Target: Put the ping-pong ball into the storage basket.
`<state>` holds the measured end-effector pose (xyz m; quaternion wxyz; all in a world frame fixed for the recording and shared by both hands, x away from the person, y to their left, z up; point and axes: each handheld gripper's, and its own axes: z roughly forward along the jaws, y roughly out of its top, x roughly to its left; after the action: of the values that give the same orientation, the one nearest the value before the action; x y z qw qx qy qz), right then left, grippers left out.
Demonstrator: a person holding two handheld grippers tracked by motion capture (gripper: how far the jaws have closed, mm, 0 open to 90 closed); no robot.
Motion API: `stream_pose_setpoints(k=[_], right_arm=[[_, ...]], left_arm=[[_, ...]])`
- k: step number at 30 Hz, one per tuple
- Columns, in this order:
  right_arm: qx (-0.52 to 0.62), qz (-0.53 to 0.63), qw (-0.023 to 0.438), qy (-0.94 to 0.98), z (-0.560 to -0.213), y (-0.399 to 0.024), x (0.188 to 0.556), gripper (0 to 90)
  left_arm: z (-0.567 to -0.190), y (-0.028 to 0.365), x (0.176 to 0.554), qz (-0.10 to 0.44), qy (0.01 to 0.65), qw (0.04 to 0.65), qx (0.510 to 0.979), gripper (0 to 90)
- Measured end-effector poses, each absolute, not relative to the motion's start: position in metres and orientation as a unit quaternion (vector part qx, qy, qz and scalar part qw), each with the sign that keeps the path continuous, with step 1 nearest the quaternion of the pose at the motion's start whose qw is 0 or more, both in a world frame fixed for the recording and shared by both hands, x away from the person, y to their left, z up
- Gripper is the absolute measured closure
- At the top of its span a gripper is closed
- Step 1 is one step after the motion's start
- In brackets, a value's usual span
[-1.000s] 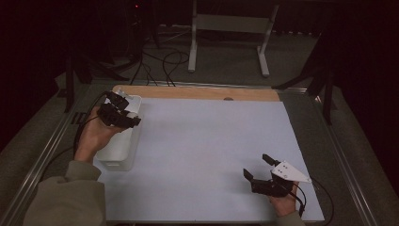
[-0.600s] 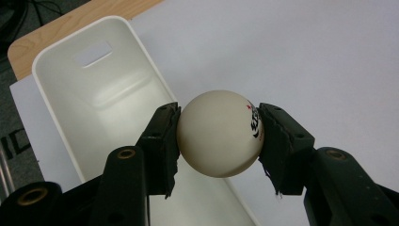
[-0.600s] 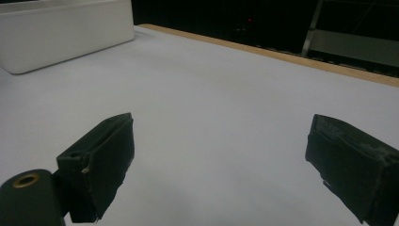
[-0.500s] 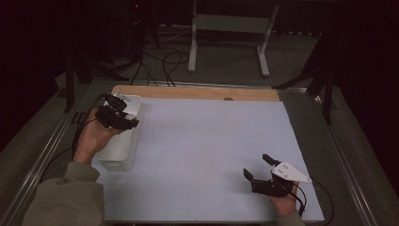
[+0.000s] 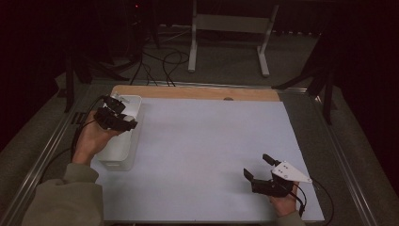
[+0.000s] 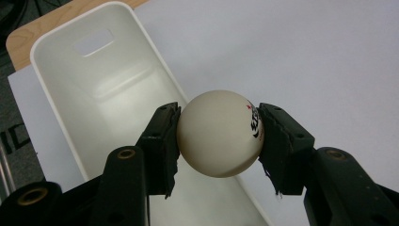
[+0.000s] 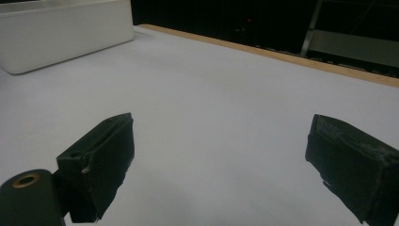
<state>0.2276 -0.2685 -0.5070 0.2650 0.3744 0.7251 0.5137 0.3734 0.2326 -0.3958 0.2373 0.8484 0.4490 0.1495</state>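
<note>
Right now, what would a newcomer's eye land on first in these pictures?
The white ball with a dark printed mark, clamped in the left gripper above the long white bin at the table's left edge. Next, the right gripper, open, with nothing between its jaws, low over the pale mat near the right front corner.

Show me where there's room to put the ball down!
The big white sheet lies bare from the white bin across to the right gripper, and up to the wooden strip. The bin's inside is bare too, right under the ball in the left gripper. It's crowded only around the hands.
</note>
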Motion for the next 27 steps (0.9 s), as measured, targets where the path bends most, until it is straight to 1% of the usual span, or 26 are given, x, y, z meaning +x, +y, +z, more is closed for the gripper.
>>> stream_pose_setpoints(k=[27], right_arm=[[0.376,0.512,0.265,0.725,-0.507,-0.268,0.228,8.4]], left_arm=[[-0.406,0.246,0.37,0.148,0.463,0.233,0.842,51.6]])
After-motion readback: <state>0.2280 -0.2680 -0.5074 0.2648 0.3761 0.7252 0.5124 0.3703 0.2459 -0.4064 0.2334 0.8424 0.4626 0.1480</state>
